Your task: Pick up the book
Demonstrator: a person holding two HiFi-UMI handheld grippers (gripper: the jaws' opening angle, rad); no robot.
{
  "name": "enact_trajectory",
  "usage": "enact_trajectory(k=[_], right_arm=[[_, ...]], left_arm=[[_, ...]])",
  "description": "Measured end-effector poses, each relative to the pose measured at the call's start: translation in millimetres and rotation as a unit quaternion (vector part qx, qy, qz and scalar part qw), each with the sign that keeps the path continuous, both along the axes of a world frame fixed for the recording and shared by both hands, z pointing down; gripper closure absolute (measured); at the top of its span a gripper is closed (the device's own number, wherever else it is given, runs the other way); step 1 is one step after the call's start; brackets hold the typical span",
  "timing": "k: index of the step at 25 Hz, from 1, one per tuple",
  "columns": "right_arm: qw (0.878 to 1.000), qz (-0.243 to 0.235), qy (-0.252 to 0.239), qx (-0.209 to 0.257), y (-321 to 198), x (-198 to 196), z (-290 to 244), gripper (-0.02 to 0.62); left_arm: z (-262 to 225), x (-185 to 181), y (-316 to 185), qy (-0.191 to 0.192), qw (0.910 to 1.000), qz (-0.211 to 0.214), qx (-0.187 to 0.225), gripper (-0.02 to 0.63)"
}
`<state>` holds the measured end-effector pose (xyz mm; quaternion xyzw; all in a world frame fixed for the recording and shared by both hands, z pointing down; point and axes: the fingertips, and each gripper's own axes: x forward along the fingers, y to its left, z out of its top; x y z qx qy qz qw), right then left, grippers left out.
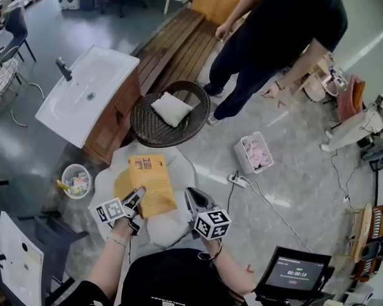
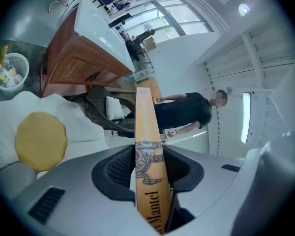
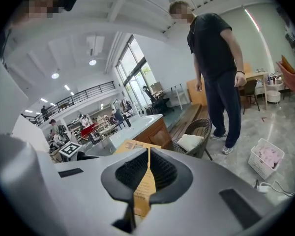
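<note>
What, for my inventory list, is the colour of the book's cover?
Orange-yellow, with small printed panels near its top; the book shows best in the head view.

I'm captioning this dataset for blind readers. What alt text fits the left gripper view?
The left gripper clamps an orange book between its dark padded jaws, printed spine facing the camera. Behind are a white egg-shaped cushion with a yellow centre, a wooden vanity with a white basin, a dark wicker chair and a person in dark clothes.
</note>
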<state>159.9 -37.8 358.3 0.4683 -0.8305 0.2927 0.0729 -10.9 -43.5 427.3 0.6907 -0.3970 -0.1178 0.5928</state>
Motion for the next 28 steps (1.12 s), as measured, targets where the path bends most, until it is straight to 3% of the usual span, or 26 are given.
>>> enact_trajectory(k=[8,18,22,25,28], right_arm=[[1.0,0.011,-0.011,0.021,13,8,-28,0.566],[0.998,0.02,-0.019,0.052,12,19,-54,0.566],[0.998,0.017,-0.013,0.065,5,22,-63,0.566],[0.997,0.013,-0.008,0.079,5,22,-67,0.566],[0.996,0.016,-0.006,0.087,6,28,-70,0.566]], left_arm=[[-66,22,4,0.012,0.998,0.03,0.055,0.448],[-122,30,14,0.045,0.9935,0.036,0.098,0.448],[-148,44,5,0.128,0.9863,0.027,0.1,0.448],[-140,36,-2,0.063,0.99,0.041,0.119,0.448],[-150,46,-2,0.079,0.9873,0.049,0.129,0.448]])
